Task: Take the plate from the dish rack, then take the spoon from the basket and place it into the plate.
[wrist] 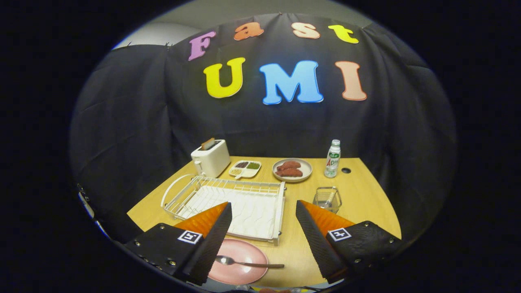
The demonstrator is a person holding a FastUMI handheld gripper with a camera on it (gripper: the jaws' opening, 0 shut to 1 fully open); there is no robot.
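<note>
- Gripper view: the claw (263, 228) is wide apart and holds nothing
- The pink plate (240, 260) lies on the desk (366, 203), near the claw, in front of the dish rack (228, 203)
- The spoon (248, 263) lies across the plate, its handle poking over the rim
- The wire basket (327, 199) stands beyond the right finger
- The job looks done, so the claw just needs to lift clear

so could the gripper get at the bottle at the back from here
Probably yes. The gripper has its fingers open and empty, and the bottle stands upright beyond them at the table's far edge, with the wire basket nearer in but off to the side of its path.
</note>
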